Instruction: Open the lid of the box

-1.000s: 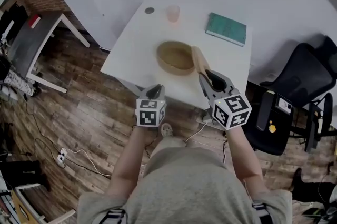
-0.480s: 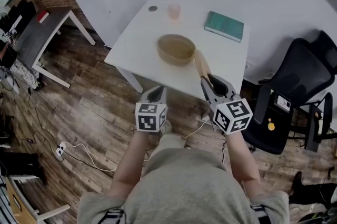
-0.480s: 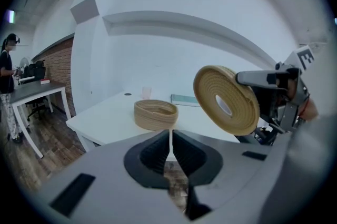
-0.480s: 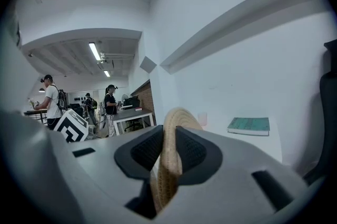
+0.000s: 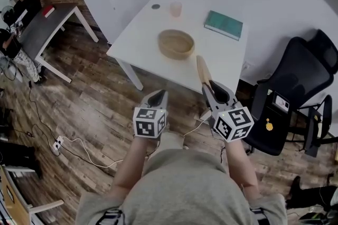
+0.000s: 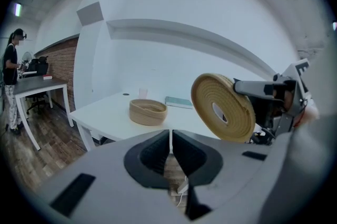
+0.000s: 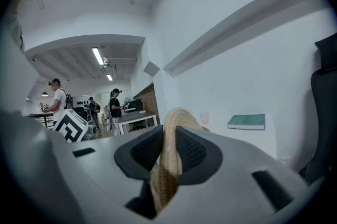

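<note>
White table (image 5: 145,47), lid (image 5: 202,66) partly hidden in right tool (image 5: 209,85)

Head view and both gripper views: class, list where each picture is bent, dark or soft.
Left gripper view: fisheye bows the ledge into an arc, corners black, lid sharp. Right gripper view: lid too close, soft. Head view: table bright, floor dim.

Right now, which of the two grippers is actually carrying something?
The right gripper: its fingers clamp the round woven lid by its edge. The left gripper has shut, empty fingers.
</note>
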`<state>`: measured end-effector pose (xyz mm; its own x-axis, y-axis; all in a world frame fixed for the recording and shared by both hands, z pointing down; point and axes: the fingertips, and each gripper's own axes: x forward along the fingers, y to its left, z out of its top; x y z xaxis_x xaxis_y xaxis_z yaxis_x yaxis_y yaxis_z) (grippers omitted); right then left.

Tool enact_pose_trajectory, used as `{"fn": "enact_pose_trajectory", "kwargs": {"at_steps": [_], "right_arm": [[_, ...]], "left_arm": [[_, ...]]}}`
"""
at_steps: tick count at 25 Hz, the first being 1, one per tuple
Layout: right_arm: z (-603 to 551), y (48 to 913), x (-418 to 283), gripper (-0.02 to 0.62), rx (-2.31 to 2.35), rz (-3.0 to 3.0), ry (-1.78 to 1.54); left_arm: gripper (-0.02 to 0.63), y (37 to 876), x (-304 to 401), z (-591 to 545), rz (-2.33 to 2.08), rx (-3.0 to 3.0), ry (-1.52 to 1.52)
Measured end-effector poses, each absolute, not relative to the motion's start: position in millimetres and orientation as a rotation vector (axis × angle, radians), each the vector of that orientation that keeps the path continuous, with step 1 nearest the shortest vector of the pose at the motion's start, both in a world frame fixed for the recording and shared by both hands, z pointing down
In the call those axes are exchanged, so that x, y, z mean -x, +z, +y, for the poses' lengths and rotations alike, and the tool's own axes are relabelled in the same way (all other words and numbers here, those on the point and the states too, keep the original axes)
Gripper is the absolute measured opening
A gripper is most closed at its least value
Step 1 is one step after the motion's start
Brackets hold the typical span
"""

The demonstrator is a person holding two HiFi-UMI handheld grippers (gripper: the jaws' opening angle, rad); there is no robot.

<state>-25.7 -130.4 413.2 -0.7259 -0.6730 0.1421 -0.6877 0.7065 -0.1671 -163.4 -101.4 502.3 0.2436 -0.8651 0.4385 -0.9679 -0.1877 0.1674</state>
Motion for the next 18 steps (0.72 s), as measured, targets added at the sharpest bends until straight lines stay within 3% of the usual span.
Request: {"fn": "enact_pose_trajectory", "kwargs": {"at_steps": [18], "right_arm": [[-78, 429, -6, 0.080, -1.105, -2.849, 0.367]], "left_arm": [[0.017, 500, 139, -49, -1.688, -2.085, 0.259]]}}
